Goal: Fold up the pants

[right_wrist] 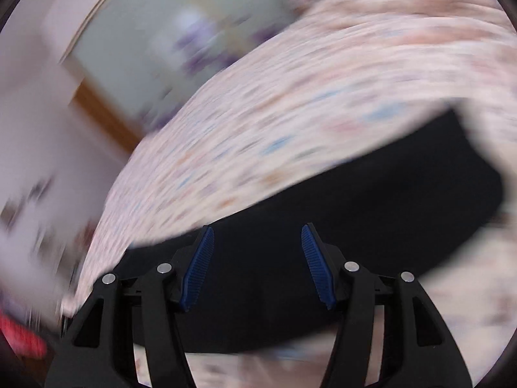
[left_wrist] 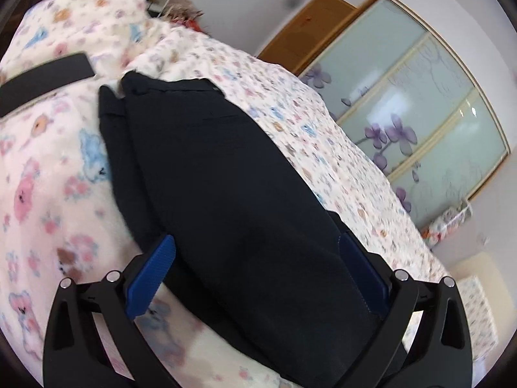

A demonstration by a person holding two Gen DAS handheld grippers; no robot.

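Observation:
Dark navy pants (left_wrist: 206, 161) lie folded lengthwise on a bed covered by a pale blanket with a bear print (left_wrist: 48, 161). In the left wrist view they run from the near edge to the far pillow end. My left gripper (left_wrist: 255, 239) stands wide open over the near end of the pants, one blue pad on each side of the cloth. In the blurred right wrist view the pants (right_wrist: 355, 210) stretch across below my right gripper (right_wrist: 257, 228), which is open with nothing pinched between its pads.
A black strap (left_wrist: 45, 77) lies on the blanket at the far left. A wardrobe with frosted floral sliding doors (left_wrist: 404, 97) stands beyond the bed and shows blurred as doors (right_wrist: 177, 32) in the right wrist view. Something red (right_wrist: 19, 336) is at the lower left.

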